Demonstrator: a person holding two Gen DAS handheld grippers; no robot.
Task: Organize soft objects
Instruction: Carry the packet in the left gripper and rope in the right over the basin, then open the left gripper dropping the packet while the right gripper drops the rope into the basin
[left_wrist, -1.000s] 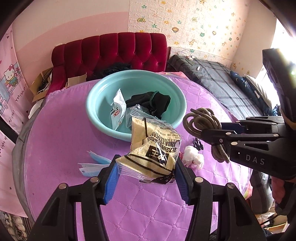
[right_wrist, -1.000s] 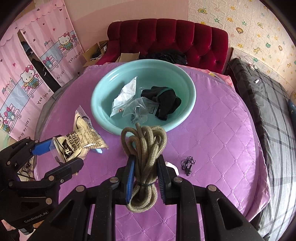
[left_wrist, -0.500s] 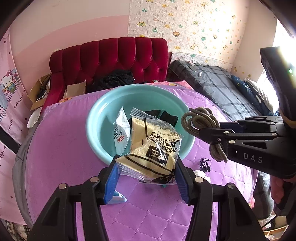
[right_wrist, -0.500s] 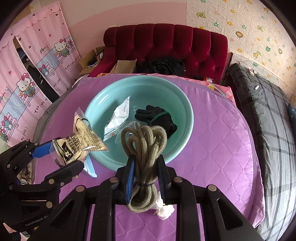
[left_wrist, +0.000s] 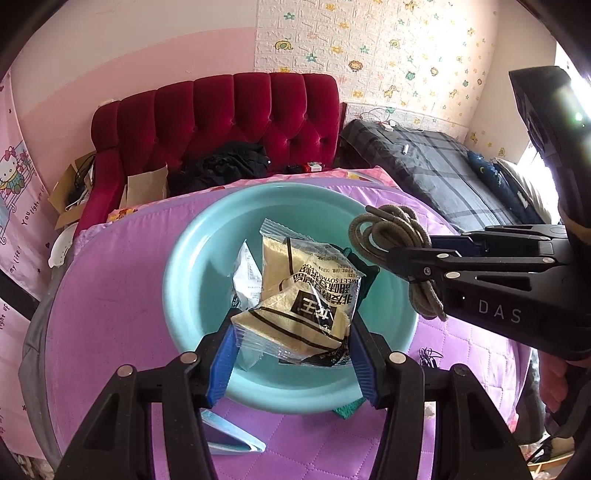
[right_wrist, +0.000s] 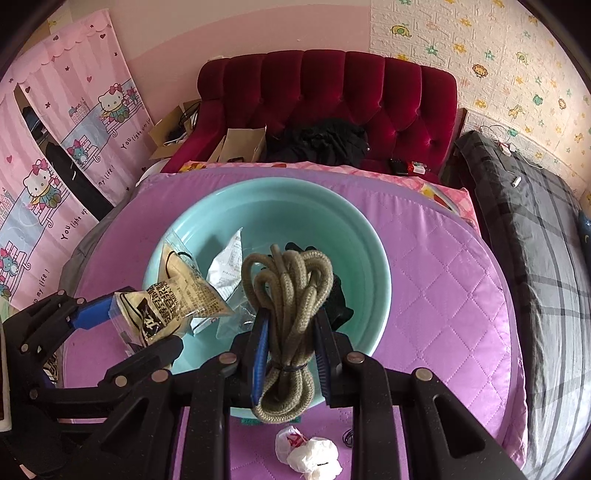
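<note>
Purple quilted table (right_wrist: 443, 280) — teal basin (left_wrist: 192, 266) atop (red sofa (right_wrist: 332, 96) behind).

The snack packet (left_wrist: 299, 295) hides most of the dark glove (right_wrist: 338, 295) in the basin (left_wrist: 192, 266)

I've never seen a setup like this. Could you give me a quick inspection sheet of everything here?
Surface: purple quilted cover, round.
Job's things: snack packet and rope bundle, both held over the teal basin; black glove and white pouch inside it.
Clutter: crumpled white wrapper, black hair tie.
Grippers: left gripper shut on packet; right gripper shut on rope.
Cables: nothing seen.
Surroundings: red sofa, plaid bedding.
</note>
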